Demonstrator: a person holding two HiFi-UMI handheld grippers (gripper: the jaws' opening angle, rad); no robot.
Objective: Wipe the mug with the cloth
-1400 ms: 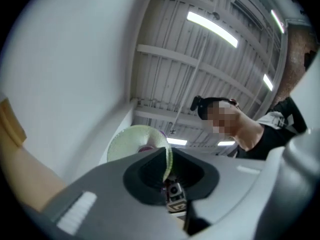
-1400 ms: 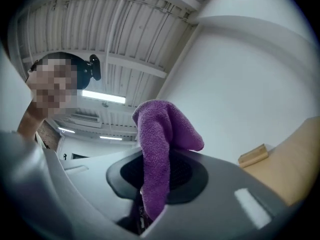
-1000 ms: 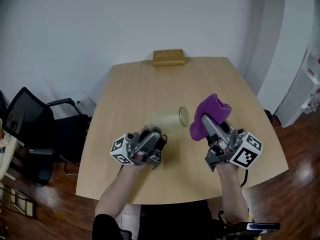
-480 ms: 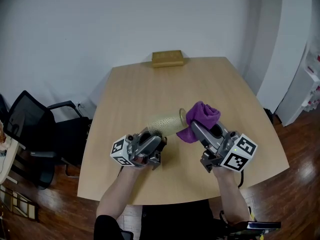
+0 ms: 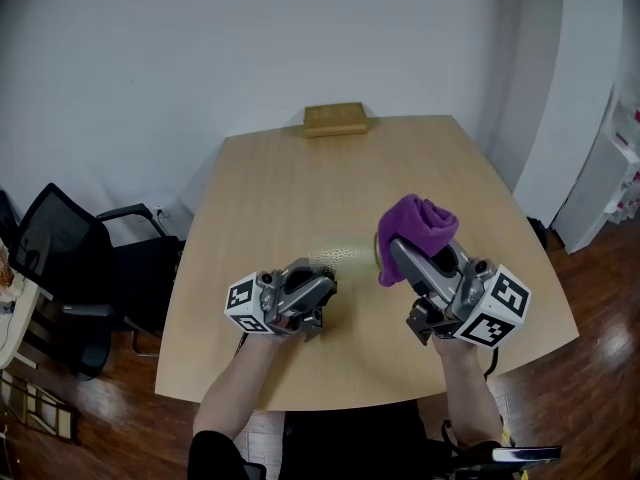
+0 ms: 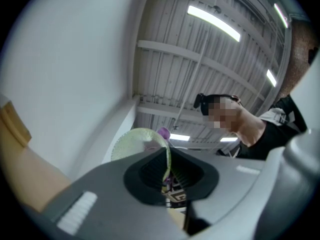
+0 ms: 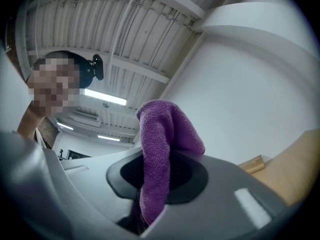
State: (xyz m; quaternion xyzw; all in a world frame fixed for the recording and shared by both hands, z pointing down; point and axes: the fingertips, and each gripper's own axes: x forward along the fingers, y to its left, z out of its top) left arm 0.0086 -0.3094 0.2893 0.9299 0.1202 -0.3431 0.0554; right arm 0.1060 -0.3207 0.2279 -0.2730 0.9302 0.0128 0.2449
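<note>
Left gripper clamped on pale green mug. The mug's long axis runs rightward, and its far end is just beside the purple cloth pinched in the right gripper.

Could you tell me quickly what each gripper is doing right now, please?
Left gripper: shut on the mug rim.
Right gripper: shut on the cloth.

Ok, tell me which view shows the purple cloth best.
The right gripper view: the cloth fills the centre, clamped in the right gripper. The head view shows it bunched above that gripper, smaller. The left gripper view shows just a purple scrap behind the mug.
</note>
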